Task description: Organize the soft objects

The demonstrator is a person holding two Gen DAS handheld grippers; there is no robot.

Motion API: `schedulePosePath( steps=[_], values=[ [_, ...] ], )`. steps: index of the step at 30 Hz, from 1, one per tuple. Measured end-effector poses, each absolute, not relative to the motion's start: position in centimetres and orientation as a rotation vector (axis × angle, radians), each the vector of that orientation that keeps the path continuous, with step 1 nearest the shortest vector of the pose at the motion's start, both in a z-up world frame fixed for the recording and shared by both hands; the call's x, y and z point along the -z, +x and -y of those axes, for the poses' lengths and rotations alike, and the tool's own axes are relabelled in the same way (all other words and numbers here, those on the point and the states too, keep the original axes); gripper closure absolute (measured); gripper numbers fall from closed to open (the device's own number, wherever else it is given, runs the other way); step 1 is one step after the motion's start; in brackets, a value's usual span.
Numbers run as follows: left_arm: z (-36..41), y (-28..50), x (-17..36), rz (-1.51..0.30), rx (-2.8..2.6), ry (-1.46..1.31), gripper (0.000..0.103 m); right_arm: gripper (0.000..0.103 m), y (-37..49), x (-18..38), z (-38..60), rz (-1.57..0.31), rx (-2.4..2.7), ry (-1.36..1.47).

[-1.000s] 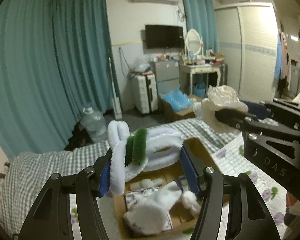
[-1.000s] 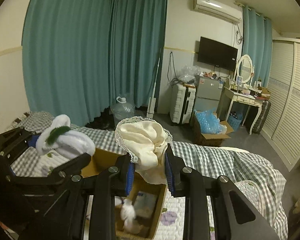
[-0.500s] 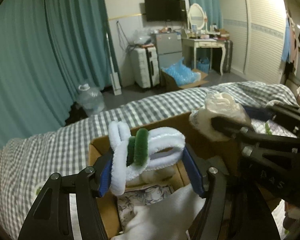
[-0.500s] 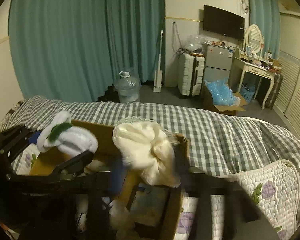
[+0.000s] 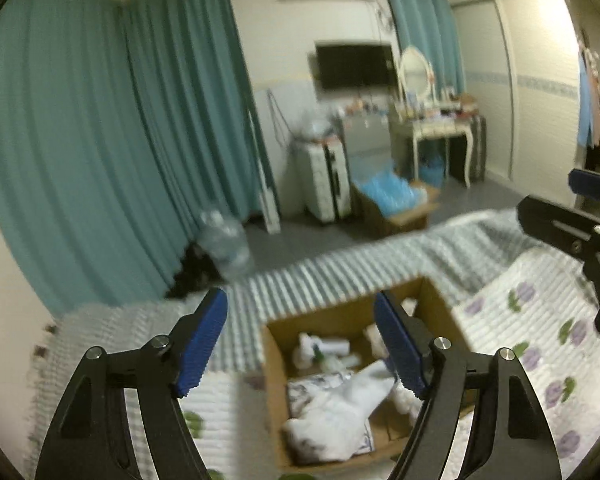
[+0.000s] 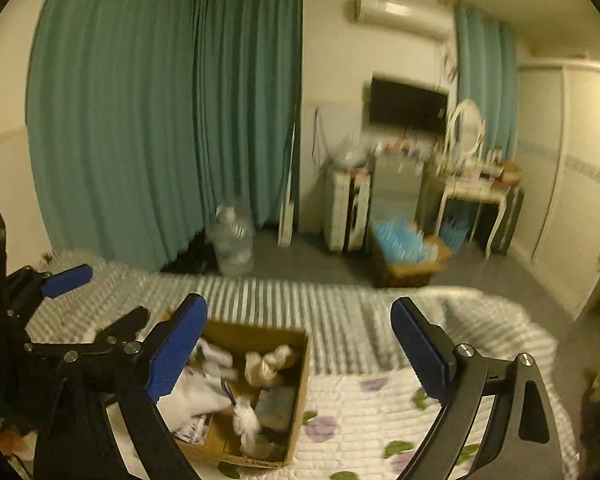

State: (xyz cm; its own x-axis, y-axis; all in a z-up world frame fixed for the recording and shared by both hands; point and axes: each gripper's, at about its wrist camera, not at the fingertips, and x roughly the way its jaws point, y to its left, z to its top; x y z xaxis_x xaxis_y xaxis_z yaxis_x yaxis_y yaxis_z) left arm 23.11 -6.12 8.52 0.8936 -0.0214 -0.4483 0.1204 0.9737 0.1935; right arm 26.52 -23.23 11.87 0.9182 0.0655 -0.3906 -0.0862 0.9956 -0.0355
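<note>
Having just been opening both jaws wide and empty, now lying in the cardboard box (image 6: 298,390) on the bed (image 6: 340,304): white-and-green roll (image 5: 324,350) and cream cloth (image 6: 266,364); lifting left gripper (image 5: 300,344) and right gripper (image 6: 296,350) straight clear, avoiding snagging.

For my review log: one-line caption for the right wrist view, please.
Right gripper, jaws just opened and empty, above the cardboard box of soft items on the bed.
</note>
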Motion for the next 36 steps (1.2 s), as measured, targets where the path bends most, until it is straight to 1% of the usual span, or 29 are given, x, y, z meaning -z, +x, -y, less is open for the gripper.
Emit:
schedulePosePath(
  steps=[1, 2, 3, 4, 7, 10, 15, 19, 22, 27, 31, 36],
  values=[
    [5.8, 21.6, -10.1, -0.425, 0.075, 0.219, 0.023, 0.005, 25.0, -13.4, 23.3, -0.369, -0.073, -0.062],
    [5.7, 20.4, -11.4, -0.396, 0.075, 0.22, 0.014, 0.002, 23.4, -14.9, 23.4, -0.337, -0.073, -0.071],
    [5.6, 18.5, -13.1, -0.351, 0.07, 0.219, 0.01, 0.001, 21.6, -16.5, 23.4, -0.299, -0.069, -0.077],
    [5.3, 16.6, -14.6, -0.298, 0.057, 0.214, 0.008, 0.001, 19.9, -17.9, 23.6, -0.265, -0.063, -0.08],
    [4.7, 11.3, -18.0, -0.173, 0.037, 0.177, 0.008, 0.0, 15.1, -21.1, 23.5, -0.189, -0.078, -0.088],
    [4.3, 6.8, -20.0, -0.099, 0.029, 0.142, 0.007, 0.0, 10.9, -22.9, 23.2, -0.133, -0.103, -0.102],
    [4.6, 1.2, -21.1, -0.019, 0.009, 0.176, 0.007, 0.0, 4.7, -23.4, 22.6, -0.028, -0.117, -0.142],
    [4.1, -1.7, -20.2, 0.014, 0.03, 0.147, 0.007, 0.0, 1.8, -22.7, 23.2, -0.016, -0.158, -0.11],
    [4.3, -2.0, -18.7, 0.009, 0.04, 0.112, 0.007, 0.0, 0.8, -21.6, 23.2, 0.004, -0.161, -0.108],
    [4.5, -1.6, -15.5, -0.002, 0.048, 0.072, 0.007, 0.0, 1.7, -17.6, 22.8, -0.013, -0.195, -0.091],
    [4.0, 0.6, -11.4, -0.064, 0.01, 0.03, 0.007, 0.0, 4.8, -12.8, 21.7, -0.065, -0.202, -0.111],
    [3.6, 3.6, -5.0, -0.147, -0.081, 0.061, 0.007, 0.0, 9.1, -4.3, 21.4, -0.145, -0.222, -0.074]
  ],
)
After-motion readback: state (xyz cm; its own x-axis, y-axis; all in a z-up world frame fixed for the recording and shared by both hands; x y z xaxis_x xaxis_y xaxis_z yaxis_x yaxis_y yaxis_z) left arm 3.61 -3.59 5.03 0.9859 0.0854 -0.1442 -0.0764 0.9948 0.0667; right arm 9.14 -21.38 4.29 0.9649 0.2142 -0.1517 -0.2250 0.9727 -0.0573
